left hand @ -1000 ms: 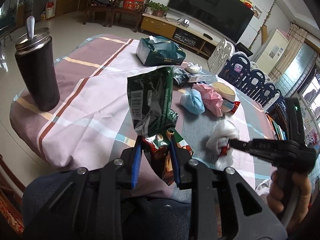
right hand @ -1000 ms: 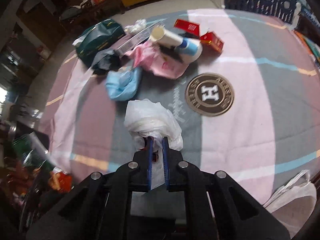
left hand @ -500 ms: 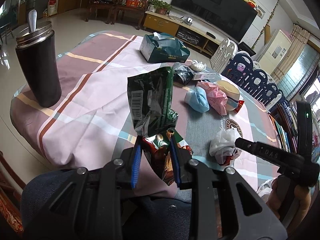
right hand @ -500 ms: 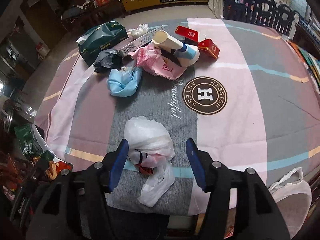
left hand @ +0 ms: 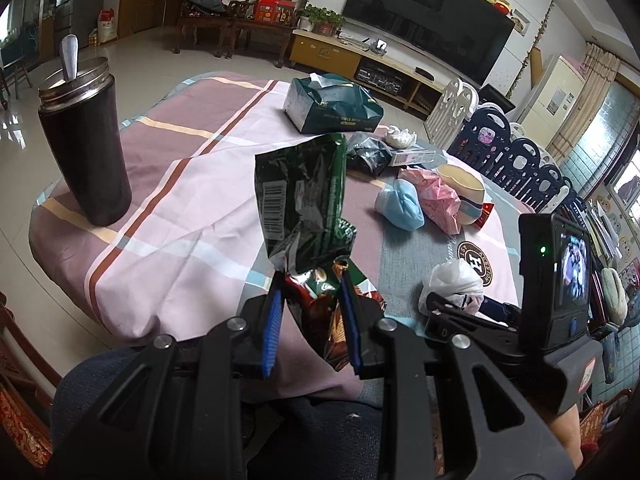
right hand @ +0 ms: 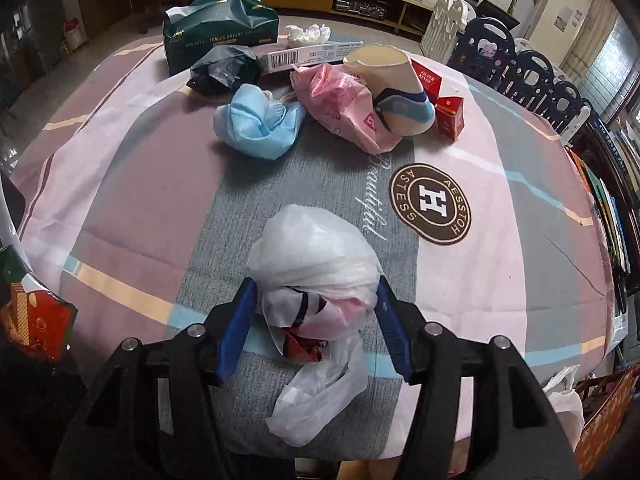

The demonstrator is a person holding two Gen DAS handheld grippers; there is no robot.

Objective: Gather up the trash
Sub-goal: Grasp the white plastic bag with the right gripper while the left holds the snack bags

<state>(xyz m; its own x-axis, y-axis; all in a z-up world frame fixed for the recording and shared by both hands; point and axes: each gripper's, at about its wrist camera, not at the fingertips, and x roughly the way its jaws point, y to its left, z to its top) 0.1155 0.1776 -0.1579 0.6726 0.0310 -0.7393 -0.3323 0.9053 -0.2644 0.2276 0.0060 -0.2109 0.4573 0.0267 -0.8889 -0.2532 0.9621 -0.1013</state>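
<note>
My left gripper [left hand: 310, 280] is shut on a bunch of snack wrappers [left hand: 304, 200], a dark green one on top and a red-brown one below, held above the table's near edge. My right gripper [right hand: 314, 300] is open, its blue pads on either side of a white plastic bag bundle [right hand: 316, 256] that lies on the tablecloth; the bundle also shows in the left wrist view [left hand: 452, 280]. Further back lie a blue crumpled mask [right hand: 256, 124], a pink plastic bag [right hand: 344, 108], a paper cup [right hand: 396, 92], red cigarette boxes [right hand: 450, 114] and a black bag [right hand: 224, 68].
A dark tumbler with a spoon [left hand: 84, 148] stands at the table's left edge. A green tissue pack [right hand: 220, 36] and a long white box [right hand: 316, 54] lie at the back. A round brown logo [right hand: 434, 202] marks the cloth. A white bag [right hand: 566, 392] hangs off the table's right side.
My right gripper was shut on the white bag bundle a second ago; it has opened and the bundle now rests on the cloth between its fingers. The left gripper keeps its hold.
</note>
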